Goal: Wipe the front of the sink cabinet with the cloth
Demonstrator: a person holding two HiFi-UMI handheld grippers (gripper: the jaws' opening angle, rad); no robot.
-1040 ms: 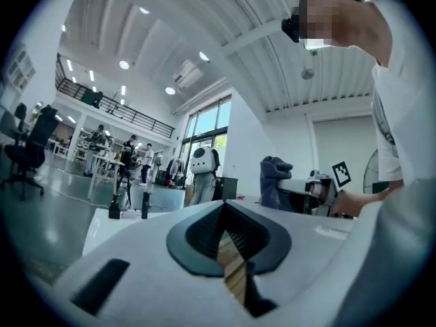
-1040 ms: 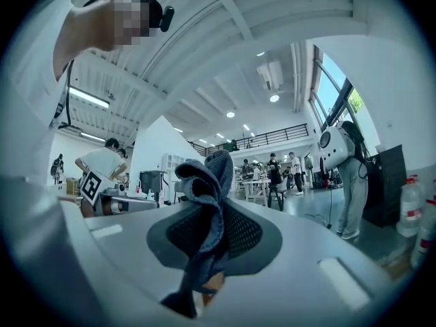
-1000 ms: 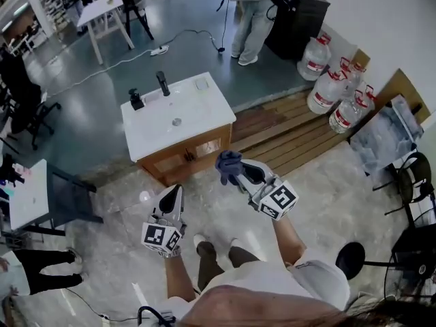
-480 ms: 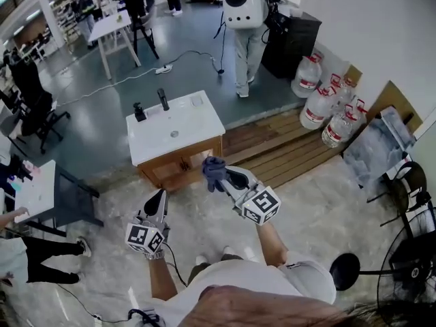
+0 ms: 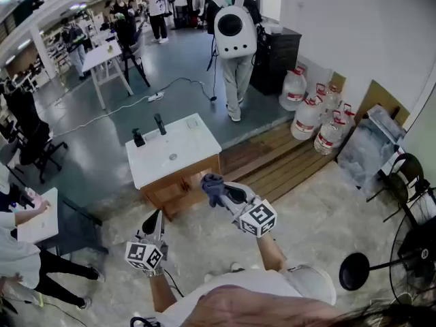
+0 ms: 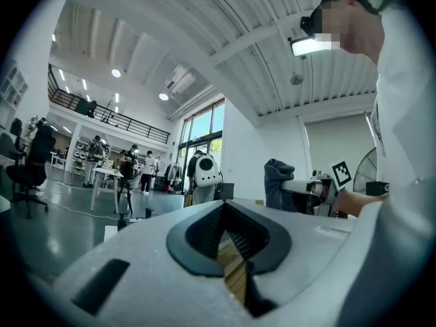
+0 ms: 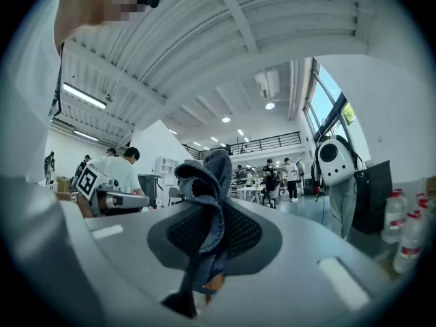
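The cloth [image 5: 212,183], a dark blue bunched rag, is pinched in the right gripper [image 5: 223,194], whose jaws are closed on its lower part, so that a crumpled wad stands up past the jaw tips [image 7: 208,199]. The left gripper [image 5: 154,218] hangs lower and to the side with its jaws drawn together to a sliver and nothing between them.

The sink cabinet [image 5: 178,188] stands on the floor ahead of the person, with a white basin top, a dark faucet [image 5: 160,123] and a soap dispenser [image 5: 137,137] at its far edge, and its wooden front turned towards the person. In the head view the cloth overlaps the front's lower right corner, but that looks like mere line of sight. Both gripper views look out level across the hall rather than at wood close by, so the cloth is most likely held well above and short of the cabinet.

The step in hand appears to be the approach, with wiping not yet begun. The next move calls for bringing the right gripper down and forward, probably with a crouch, until the wad rather than the jaw tips meets the wooden panel, then pressing lightly and sweeping side to side across the front. The left gripper has no evident part and need only stay clear of the wooden slatted platform [image 5: 276,163] beside the cabinet
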